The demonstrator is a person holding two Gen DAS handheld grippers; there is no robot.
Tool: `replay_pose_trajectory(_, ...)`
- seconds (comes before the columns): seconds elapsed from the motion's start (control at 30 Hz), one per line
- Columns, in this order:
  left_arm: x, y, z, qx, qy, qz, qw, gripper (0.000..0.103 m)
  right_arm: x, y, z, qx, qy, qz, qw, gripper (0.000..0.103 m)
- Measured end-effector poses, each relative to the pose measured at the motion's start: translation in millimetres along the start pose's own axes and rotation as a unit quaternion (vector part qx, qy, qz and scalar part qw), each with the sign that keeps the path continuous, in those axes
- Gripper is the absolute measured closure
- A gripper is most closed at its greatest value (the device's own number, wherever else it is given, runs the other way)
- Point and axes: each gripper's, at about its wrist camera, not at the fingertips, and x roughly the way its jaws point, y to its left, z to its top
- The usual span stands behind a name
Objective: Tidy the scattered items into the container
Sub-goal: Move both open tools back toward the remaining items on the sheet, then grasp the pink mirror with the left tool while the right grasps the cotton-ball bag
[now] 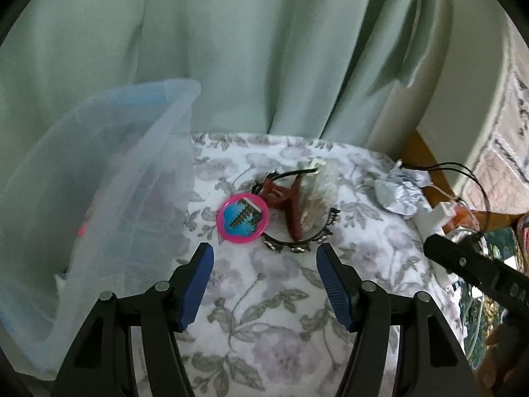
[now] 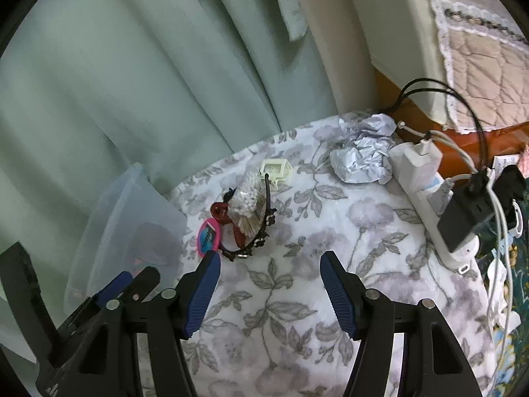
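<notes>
A small pile lies on the floral cloth (image 1: 264,314): a pink round disc (image 1: 242,219), a dark red claw clip (image 1: 284,198), a black jewelled headband (image 1: 297,246) and a clear bag of cotton swabs (image 1: 319,198). My left gripper (image 1: 264,248) hovers open just in front of the pile, nothing between its blue pads. The clear plastic container (image 1: 99,198) stands left of it. In the right wrist view my right gripper (image 2: 270,254) is open and empty, a little right of the disc (image 2: 209,237), headband (image 2: 261,241) and bag (image 2: 248,205). A small white frame (image 2: 276,168) lies behind them.
Crumpled silvery paper (image 2: 360,155) sits at the cloth's far right edge. A white power strip (image 2: 439,211) with plugs and cables runs along the right side. Green curtains (image 1: 231,49) hang behind. The container (image 2: 132,225) holds something dark.
</notes>
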Motion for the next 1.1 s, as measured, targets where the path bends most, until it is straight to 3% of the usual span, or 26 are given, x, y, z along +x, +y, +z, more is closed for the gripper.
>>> replay_pose_trajectory(0.37, 71, 14, 13, -0.016, 0.032, 0.013, 0.9993, 0.037, 62, 8, 14, -0.024, 0.047, 0.005, 0.999, 0.036)
replay_pose_trajectory(0.67, 108, 23, 17, -0.016, 0.049, 0.019, 0.9985, 0.037, 113, 28, 28, -0.058, 0.071, 0.044, 0.995, 0.037)
replay_pose_trajectory(1.0, 139, 31, 21, -0.017, 0.062, 0.018, 0.9977, 0.035, 160, 20, 34, -0.050, 0.092, 0.025, 0.994, 0.037)
replay_pose_trajectory(1.1, 145, 32, 24, -0.018, 0.067, 0.014, 0.9975, 0.033, 166, 10, 34, -0.036, 0.093, 0.020, 0.995, 0.043)
